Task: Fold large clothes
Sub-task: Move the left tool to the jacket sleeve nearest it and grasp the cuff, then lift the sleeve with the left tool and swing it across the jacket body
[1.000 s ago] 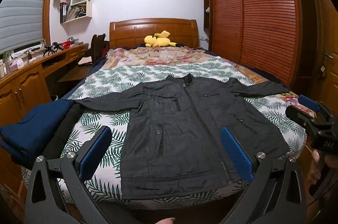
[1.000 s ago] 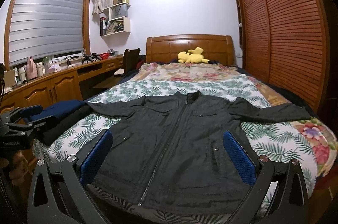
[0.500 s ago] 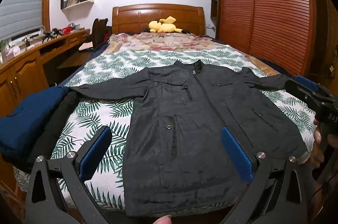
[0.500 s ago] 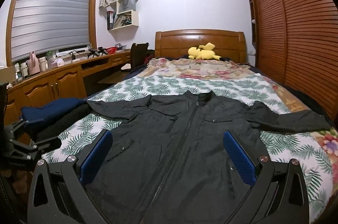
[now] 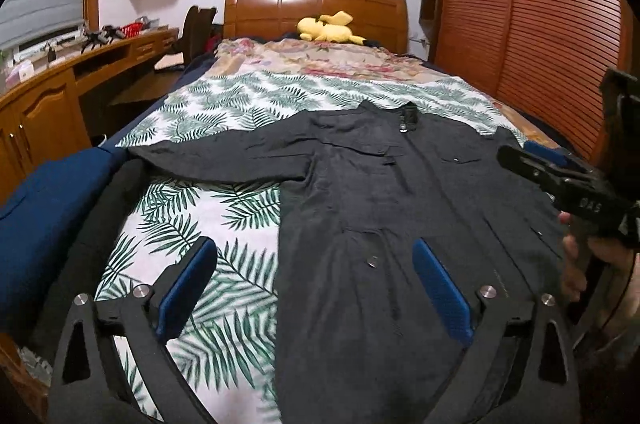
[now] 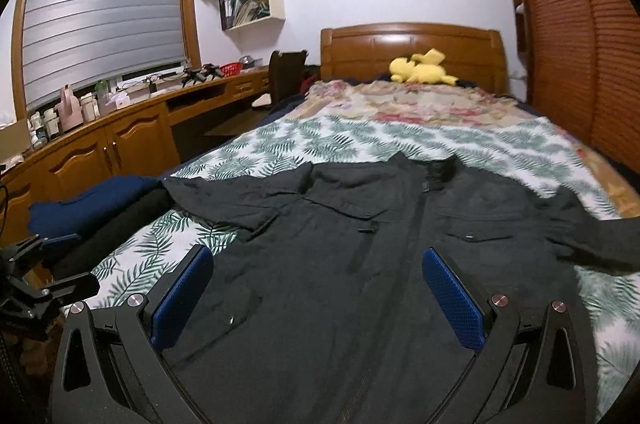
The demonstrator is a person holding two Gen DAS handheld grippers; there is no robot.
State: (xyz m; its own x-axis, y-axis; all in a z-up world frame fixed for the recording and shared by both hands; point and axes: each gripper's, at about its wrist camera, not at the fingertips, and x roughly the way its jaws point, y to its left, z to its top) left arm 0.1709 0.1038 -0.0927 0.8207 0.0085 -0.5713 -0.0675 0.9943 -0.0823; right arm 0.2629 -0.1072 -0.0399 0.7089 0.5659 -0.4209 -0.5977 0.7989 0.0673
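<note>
A large black jacket (image 5: 384,207) lies flat and zipped on the bed, sleeves spread sideways; it also shows in the right wrist view (image 6: 360,264). My left gripper (image 5: 316,264) is open and empty, low over the jacket's lower left side. My right gripper (image 6: 318,272) is open and empty above the jacket's middle, and it shows at the right edge of the left wrist view (image 5: 560,179). The left gripper shows at the left edge of the right wrist view (image 6: 36,284).
The bed (image 5: 224,207) has a palm-leaf sheet. Folded navy and black clothes (image 5: 52,207) lie at its left edge. A yellow plush toy (image 5: 328,27) sits by the headboard. A wooden desk (image 6: 120,139) runs along the left, a wardrobe (image 5: 532,23) along the right.
Both grippers have moved forward and down toward the jacket, which now fills more of each view. Both stay open.
</note>
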